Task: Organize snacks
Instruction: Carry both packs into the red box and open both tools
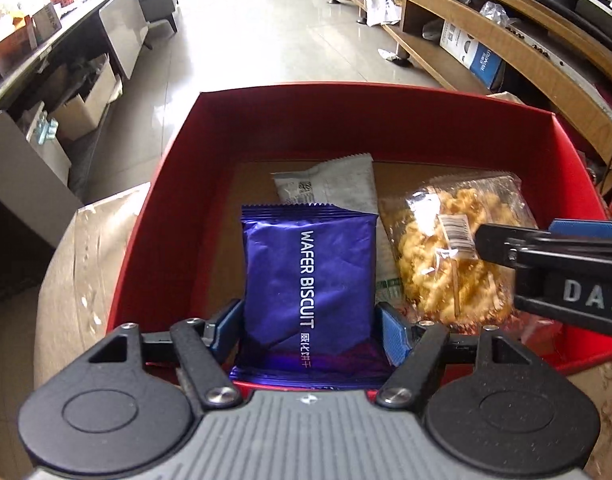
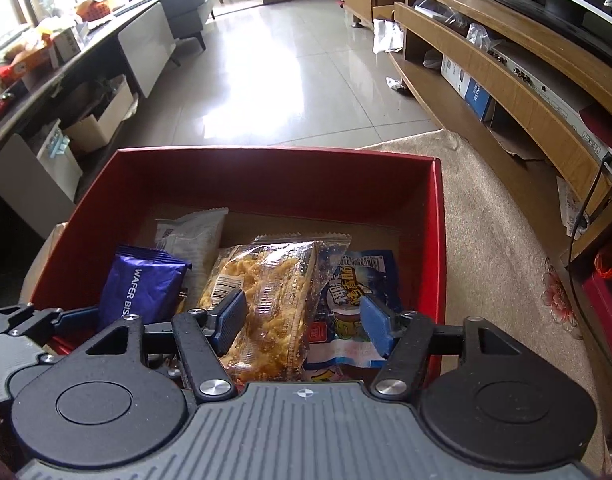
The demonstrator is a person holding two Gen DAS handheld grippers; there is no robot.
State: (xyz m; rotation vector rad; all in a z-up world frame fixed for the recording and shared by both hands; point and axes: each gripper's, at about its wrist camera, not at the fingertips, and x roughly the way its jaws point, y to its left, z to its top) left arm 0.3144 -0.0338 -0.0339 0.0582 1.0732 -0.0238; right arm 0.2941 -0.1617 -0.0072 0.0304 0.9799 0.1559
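A red box (image 1: 365, 92) stands open on a beige cloth. Inside it, a purple wafer biscuit packet (image 1: 309, 280) leans between the pads of my left gripper (image 1: 309, 326), which flank its edges without squeezing it. A white packet (image 1: 333, 184) lies behind it. To its right lies a clear packet of yellow snacks (image 1: 437, 248), and one finger (image 1: 501, 244) of my right gripper reaches over it. In the right wrist view, my right gripper (image 2: 302, 322) hovers open above the clear packet (image 2: 274, 292) and a blue printed packet (image 2: 357, 276). The purple packet (image 2: 142, 284) shows at the left.
The box (image 2: 266, 152) sits on a beige cloth-covered table (image 2: 485, 240). A wooden TV shelf (image 2: 505, 60) runs along the right. A grey cabinet (image 1: 122, 24) with cluttered boxes stands at the left, and tiled floor (image 2: 266, 80) lies beyond.
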